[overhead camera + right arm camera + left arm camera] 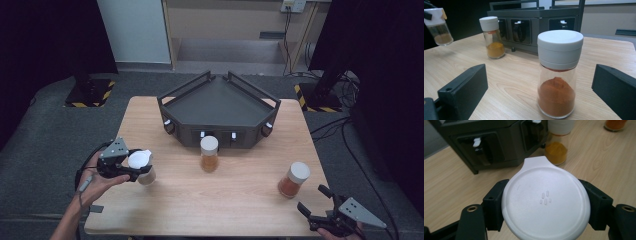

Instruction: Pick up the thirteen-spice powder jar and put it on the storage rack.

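Observation:
My left gripper [142, 169] is shut on a white-capped spice jar [141, 166] at the table's left side. In the left gripper view the jar's round white lid [546, 200] sits between my two black jaws, which press on its sides; the right gripper view shows this jar [438, 27] lifted off the table. A jar of yellow powder [209, 154] stands in front of the dark rack [218, 107]. A jar of orange-red powder [293, 179] stands at the right. My right gripper [313, 200] is open just short of it, the jar [558, 73] standing upright beyond its jaws.
The dark angular rack [534, 20] takes up the back middle of the wooden table [240, 195], with several small slots along its front face. Bare wood lies between the jars. Grey floor and black stands surround the table.

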Motion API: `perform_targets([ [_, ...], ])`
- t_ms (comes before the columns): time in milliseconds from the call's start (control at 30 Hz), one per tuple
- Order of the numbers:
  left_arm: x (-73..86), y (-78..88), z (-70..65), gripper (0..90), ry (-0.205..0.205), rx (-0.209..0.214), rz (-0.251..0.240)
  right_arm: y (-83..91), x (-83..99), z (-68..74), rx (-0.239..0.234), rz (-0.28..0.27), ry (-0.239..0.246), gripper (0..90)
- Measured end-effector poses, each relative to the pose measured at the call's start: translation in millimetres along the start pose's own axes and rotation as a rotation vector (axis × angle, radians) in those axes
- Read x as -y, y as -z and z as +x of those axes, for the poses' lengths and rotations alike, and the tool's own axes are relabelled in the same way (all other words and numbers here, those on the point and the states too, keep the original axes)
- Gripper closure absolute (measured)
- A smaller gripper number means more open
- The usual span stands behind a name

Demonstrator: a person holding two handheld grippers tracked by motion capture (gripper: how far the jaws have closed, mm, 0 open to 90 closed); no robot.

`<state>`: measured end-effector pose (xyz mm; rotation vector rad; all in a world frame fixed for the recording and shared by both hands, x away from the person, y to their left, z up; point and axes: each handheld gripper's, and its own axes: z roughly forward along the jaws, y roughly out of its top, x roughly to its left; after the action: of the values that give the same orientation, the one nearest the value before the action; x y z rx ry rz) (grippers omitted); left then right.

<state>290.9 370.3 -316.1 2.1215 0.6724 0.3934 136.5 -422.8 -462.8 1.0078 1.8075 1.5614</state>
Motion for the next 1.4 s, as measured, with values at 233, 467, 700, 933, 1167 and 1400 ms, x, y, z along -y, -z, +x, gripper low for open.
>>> perform_targets([
  [233,-24.6,-8.1,7.9,29.5,-0.052,0.073,-0.008,0.2,0.0,0.1,-0.001,-0.002,-0.002,0.7],
  [467,-49.8,-13.7,14.3,29.5,-0.086,0.112,0.003,0.5,-0.1,0.6,-0.002,-0.004,0.002,0.8],
  [700,-71.0,-12.4,25.6,29.5,-0.084,0.132,-0.017,0.3,0.1,0.1,-0.002,-0.004,0.000,0.7],
  [933,-99.9,-15.3,36.2,29.5,-0.096,0.129,0.009,0.3,0.0,0.1,-0.001,-0.002,-0.003,0.8],
  [1167,-130.5,-18.3,47.4,29.5,-0.106,0.130,0.028,0.3,0.4,-0.6,0.001,-0.002,-0.005,0.7],
  [1400,-156.1,-20.6,52.2,29.5,-0.117,0.115,0.018,0.8,0.8,-0.7,0.002,-0.004,-0.010,0.8],
])
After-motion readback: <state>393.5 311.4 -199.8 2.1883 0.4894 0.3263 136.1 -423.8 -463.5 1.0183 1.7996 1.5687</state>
